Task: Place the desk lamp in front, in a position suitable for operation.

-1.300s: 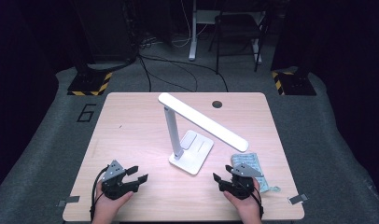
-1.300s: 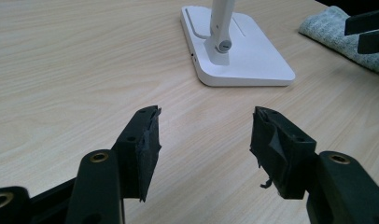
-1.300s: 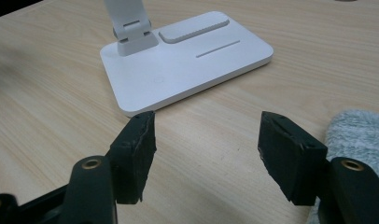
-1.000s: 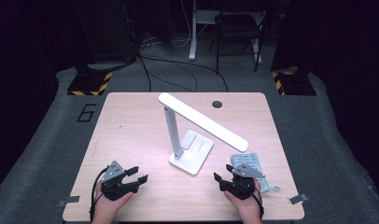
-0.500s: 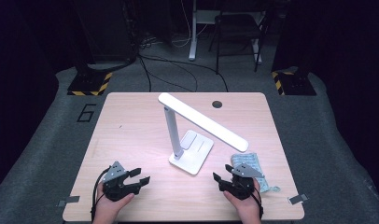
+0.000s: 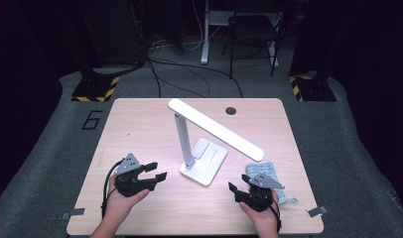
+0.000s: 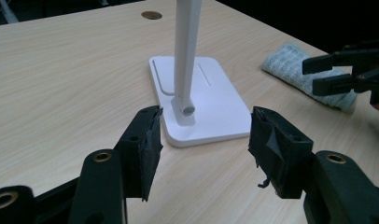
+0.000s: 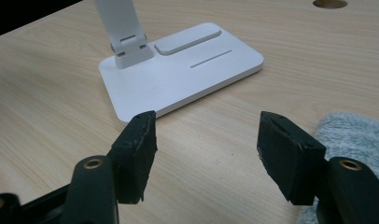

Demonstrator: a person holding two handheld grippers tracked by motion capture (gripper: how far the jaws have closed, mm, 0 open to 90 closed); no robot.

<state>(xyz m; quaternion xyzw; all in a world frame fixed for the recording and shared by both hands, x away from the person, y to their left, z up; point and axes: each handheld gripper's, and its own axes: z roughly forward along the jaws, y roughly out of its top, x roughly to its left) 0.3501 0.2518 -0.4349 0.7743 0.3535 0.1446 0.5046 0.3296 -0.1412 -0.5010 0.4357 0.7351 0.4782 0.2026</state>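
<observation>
Light wood table with round cable hole near far edge, on grey carpet floor. White "6" marking on floor left of table. Two yellow-black striped bases at far left and right. Black cables trail over floor. Dark chair and white desk leg behind. Surroundings dark, black drapes.

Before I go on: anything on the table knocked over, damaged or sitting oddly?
Nothing stands out. The white desk lamp stands upright on its base, the grey cloth lies flat by the right gripper, and both grippers, including the left gripper, are open and hold nothing.
</observation>
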